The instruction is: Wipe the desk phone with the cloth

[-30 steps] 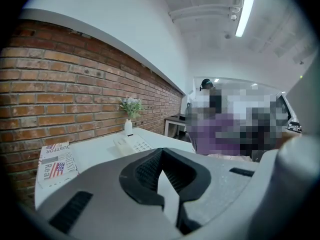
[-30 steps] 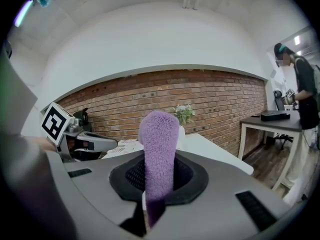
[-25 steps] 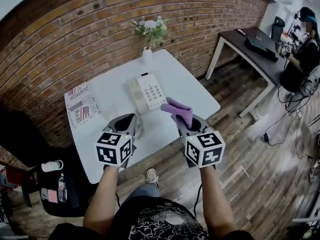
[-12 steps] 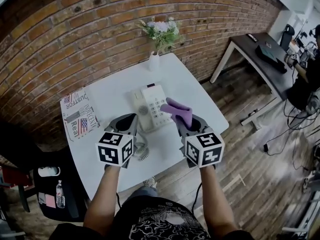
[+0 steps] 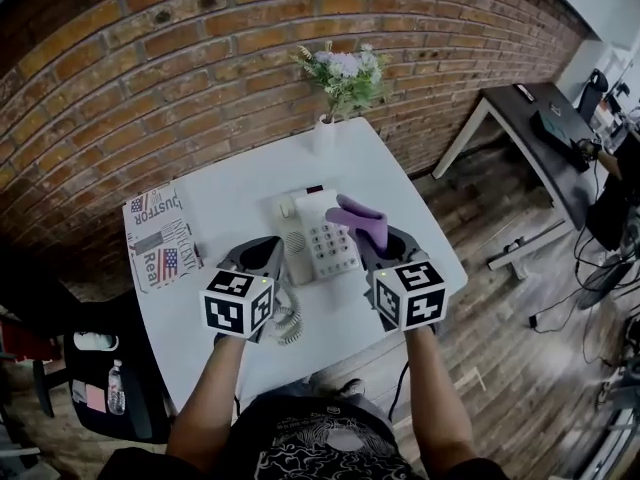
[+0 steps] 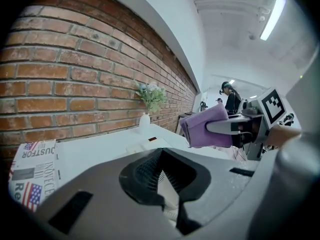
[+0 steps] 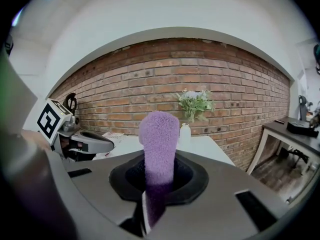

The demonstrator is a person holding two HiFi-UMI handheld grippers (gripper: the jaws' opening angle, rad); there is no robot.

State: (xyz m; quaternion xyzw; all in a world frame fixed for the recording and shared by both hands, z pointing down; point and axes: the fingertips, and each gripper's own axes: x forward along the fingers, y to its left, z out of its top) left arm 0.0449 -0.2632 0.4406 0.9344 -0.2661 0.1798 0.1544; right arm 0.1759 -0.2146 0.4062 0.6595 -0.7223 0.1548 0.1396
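head view first: where is the thing you have to wipe?

– your desk phone sits on the white table, right in front of you, low down between your two tongs.

and the cloth?

– your right gripper pinches the purple cloth tight by one end. the rest pokes out past the tips, up over the right side of the phone. i can't see it touching the phone.

what about your other tong?

– your left gripper hangs just left of the phone. its tips are pressed together and nothing is in it.

how will things feel?

– the cloth looks soft, light and floppy, so i think you should press the loose end flat on the phone. the phone looks hard and smooth, and i guess it is light enough to slide. the handset could tip off. you could steady the phone's left edge with the empty tong.

how many of each?

– one phone, one cloth, two tongs. behind the phone is one vase of flowers. left of the phone is one newspaper. one curly cord lies by its near left corner.
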